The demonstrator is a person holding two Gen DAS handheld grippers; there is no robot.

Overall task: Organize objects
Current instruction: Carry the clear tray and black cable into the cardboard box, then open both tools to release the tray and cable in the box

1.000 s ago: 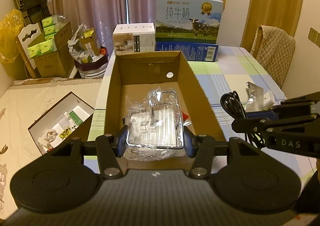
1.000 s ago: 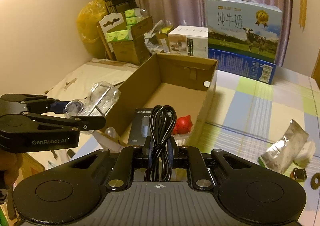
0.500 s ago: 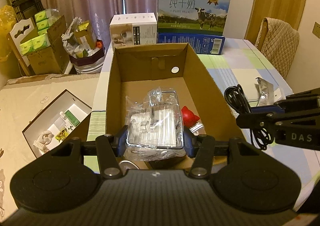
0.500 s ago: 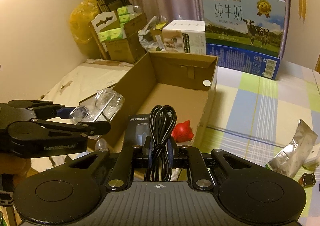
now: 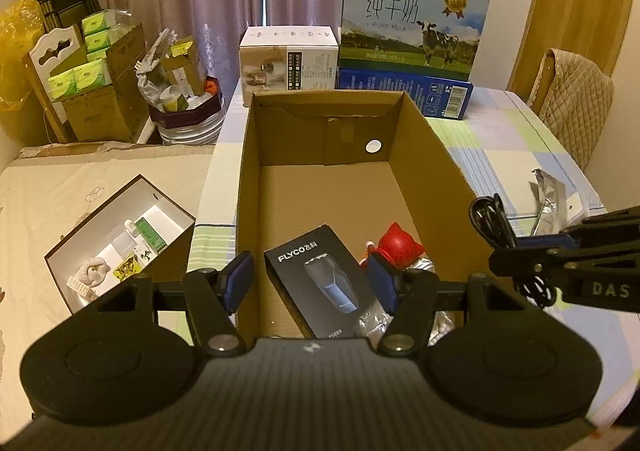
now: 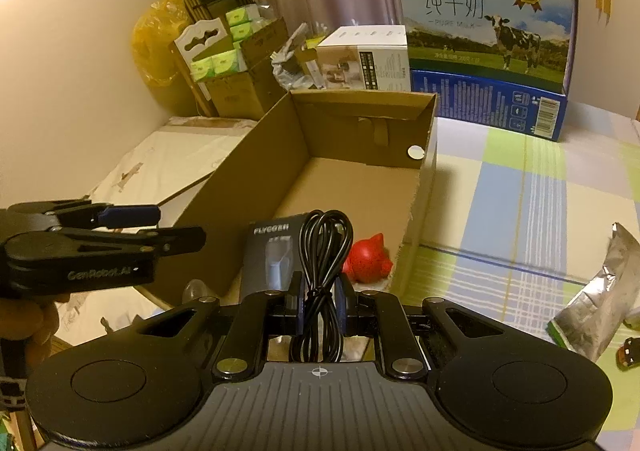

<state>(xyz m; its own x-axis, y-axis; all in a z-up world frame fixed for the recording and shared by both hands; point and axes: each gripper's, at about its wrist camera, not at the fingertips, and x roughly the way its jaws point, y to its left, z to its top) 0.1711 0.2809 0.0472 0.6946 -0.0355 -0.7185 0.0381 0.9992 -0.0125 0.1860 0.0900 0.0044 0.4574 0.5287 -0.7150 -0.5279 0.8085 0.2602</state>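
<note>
An open cardboard box (image 5: 434,155) stands on the checked tablecloth. Inside it lie a black FLYCO shaver box (image 5: 320,279) and a red toy (image 5: 400,243). My left gripper (image 5: 310,283) hovers over the near end of the box; its jaws are opening and nothing is between them. Crinkled clear plastic (image 5: 370,325) shows just under its right finger. My right gripper (image 6: 320,301) is shut on a coiled black cable (image 6: 324,243) beside the box's right wall. In the left wrist view that right gripper (image 5: 508,251) and the cable (image 5: 492,217) appear at the right.
Behind the box stand a white carton (image 5: 290,59) and a milk case (image 5: 412,31). A foil pouch (image 6: 596,299) lies on the cloth to the right, by a padded chair (image 5: 576,107). An open white box (image 5: 116,243) sits on the bed at left.
The left jaws have spread and the clear plastic-wrapped pack has left them, dropping into the cardboard box. Both grippers have come closer to the box and lower.
</note>
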